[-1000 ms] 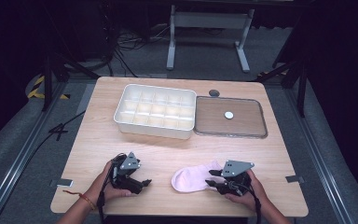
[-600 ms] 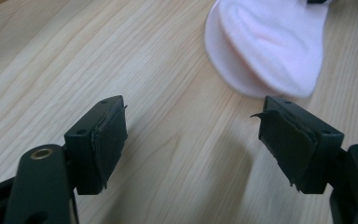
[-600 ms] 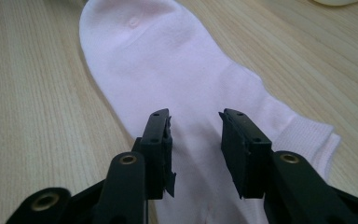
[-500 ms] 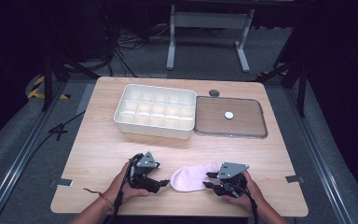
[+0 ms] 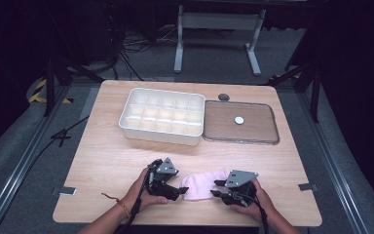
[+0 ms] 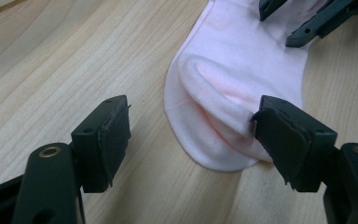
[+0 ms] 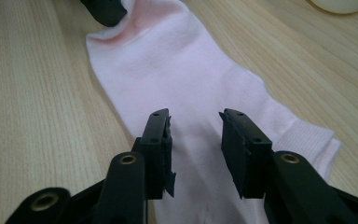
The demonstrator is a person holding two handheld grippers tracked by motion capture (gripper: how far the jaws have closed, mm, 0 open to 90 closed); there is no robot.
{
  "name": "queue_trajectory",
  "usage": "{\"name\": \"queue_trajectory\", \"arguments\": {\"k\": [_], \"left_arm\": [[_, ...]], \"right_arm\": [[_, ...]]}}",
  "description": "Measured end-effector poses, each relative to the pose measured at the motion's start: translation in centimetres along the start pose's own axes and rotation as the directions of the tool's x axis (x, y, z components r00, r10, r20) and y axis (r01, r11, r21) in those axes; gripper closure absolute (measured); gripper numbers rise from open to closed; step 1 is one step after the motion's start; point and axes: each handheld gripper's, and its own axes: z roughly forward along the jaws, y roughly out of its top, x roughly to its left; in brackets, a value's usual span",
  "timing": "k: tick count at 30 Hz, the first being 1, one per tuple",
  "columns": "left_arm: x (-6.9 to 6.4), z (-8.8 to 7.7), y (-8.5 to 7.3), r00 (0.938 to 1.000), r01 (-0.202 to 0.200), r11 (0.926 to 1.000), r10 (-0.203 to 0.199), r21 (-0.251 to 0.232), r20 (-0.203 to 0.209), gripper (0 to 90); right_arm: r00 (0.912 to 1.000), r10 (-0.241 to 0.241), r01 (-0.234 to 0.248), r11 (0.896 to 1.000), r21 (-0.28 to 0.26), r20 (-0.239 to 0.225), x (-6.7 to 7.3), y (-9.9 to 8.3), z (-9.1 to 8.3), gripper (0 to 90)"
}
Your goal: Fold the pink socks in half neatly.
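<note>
Both grippers are matte black. The left gripper [image 5: 181, 189] and the right gripper [image 5: 216, 189] each carry a grey three-cornered plate on top, dotted with small dark holes. Each jaw is a flat angular arm ending in a blocky pad with worn, chipped edges, and has a brass-coloured ring set in it near its base. A thin black cable runs back from each gripper. The person's forearms are bare, and the left wrist wears a thin red string.

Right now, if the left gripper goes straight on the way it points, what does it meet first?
Probably the pink sock: its rounded end already lies between the open jaws of the left gripper, one jaw seemingly at its edge.
</note>
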Motion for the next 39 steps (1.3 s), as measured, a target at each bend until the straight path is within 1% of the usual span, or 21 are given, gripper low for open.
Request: {"name": "queue_trajectory", "arguments": {"k": [2,4,5,7,8,9,10,11,12,15,16,19,21,24,26,27,29,33,34,36,39], "left_arm": [[0.2,-0.3,0.2,1.0000,-0.003,0.9999,0.003,-0.014,-0.007,27.8],[0.4,-0.8,0.4,0.9988,-0.013,0.9997,0.012,-0.019,-0.047,31.2],[0.5,-1.1,0.4,0.9983,-0.008,0.9996,0.007,-0.028,-0.058,34.8],[0.7,-1.3,0.5,0.9982,-0.008,0.9995,0.006,-0.032,-0.059,37.3],[1.0,-2.0,0.7,0.9976,0.007,0.9981,-0.012,-0.062,-0.068,37.3],[1.1,-2.5,0.8,0.9976,0.009,0.9965,-0.015,-0.083,-0.067,39.5],[1.2,-2.8,0.9,0.9978,0.012,0.9949,-0.018,-0.100,-0.064,41.0],[1.2,-3.1,1.0,0.9978,0.015,0.9933,-0.023,-0.115,-0.063,41.0],[1.2,-3.1,1.0,0.9978,0.015,0.9933,-0.023,-0.115,-0.063,42.4],[1.2,-2.8,0.9,0.9985,0.021,0.9950,-0.025,-0.097,-0.047,43.0],[1.1,-2.4,0.9,0.9989,0.017,0.9969,-0.021,-0.076,-0.042,42.9],[0.7,-1.1,0.6,0.9992,0.001,0.9997,-0.002,-0.025,-0.040,39.7],[0.4,-0.5,0.4,0.9990,-0.011,0.9999,0.012,0.006,-0.042,39.0],[0.1,0.2,0.2,0.9985,-0.020,0.9991,0.021,0.037,-0.051,37.0],[0.0,0.3,0.2,0.9975,-0.030,0.9991,0.032,0.031,-0.063,36.0],[0.0,0.3,0.2,0.9973,-0.023,0.9992,0.025,0.032,-0.069,35.7],[0.0,0.3,0.1,0.9966,-0.028,0.9992,0.030,0.028,-0.077,34.2],[-0.1,0.4,0.0,0.9954,-0.027,0.9993,0.030,0.026,-0.091,33.2],[-0.1,0.4,0.0,0.9954,-0.027,0.9993,0.030,0.026,-0.091,33.3],[-0.1,0.4,0.0,0.9956,-0.024,0.9994,0.027,0.025,-0.090,33.5],[0.0,0.4,0.0,0.9958,-0.027,0.9994,0.029,0.022,-0.086,35.1]], "right_arm": [[1.0000,0.001,-0.001,1.000,0.001,0.002,0.0,0.0,0.0,62.5],[1.0000,0.001,-0.001,1.000,0.000,0.005,0.1,0.0,0.0,62.4],[1.0000,0.001,-0.001,1.000,0.000,0.007,0.1,0.0,0.0,62.3],[0.9999,0.000,0.000,1.000,0.002,0.011,0.1,0.0,0.0,61.2],[0.9998,-0.003,0.003,1.000,0.004,0.018,0.1,0.1,0.0,59.2],[0.9996,0.009,-0.009,1.000,0.009,0.026,0.1,0.2,0.0,56.2],[0.9997,0.014,-0.014,1.000,0.008,0.019,0.1,0.2,-0.1,55.4],[0.9996,0.015,-0.015,1.000,0.003,0.022,0.0,0.2,-0.3,55.5],[0.9996,0.015,-0.015,1.000,0.003,0.022,0.0,0.2,-0.3,55.5],[0.9983,0.035,-0.033,0.999,-0.038,0.046,-0.3,0.3,-1.1,57.2],[0.9972,0.042,-0.039,0.998,-0.047,0.061,-0.4,0.4,-1.3,57.7],[0.9921,0.044,-0.040,0.999,-0.036,0.118,-1.0,0.3,-1.9,59.2],[0.9894,0.063,-0.059,0.998,-0.039,0.131,-1.4,0.0,-2.2,59.7],[0.9902,0.078,-0.073,0.996,-0.049,0.116,-1.7,-0.2,-2.4,59.4],[0.9928,0.059,-0.054,0.998,-0.045,0.104,-1.4,-0.1,-2.2,60.2],[0.9942,0.046,-0.043,0.998,-0.041,0.097,-1.2,-0.1,-2.0,60.5],[0.9960,0.022,-0.020,0.999,-0.027,0.086,-0.9,0.0,-1.5,61.9],[0.9987,-0.004,0.005,1.000,-0.027,0.051,-0.4,0.3,-0.8,69.0],[0.9987,-0.004,0.005,1.000,-0.027,0.051,-0.4,0.3,-0.8,69.0],[0.9988,-0.014,0.015,1.000,-0.025,0.048,-0.3,0.3,-0.4,73.8],[0.9992,-0.005,0.007,0.999,-0.042,0.039,-0.5,0.7,0.1,79.4]]}}
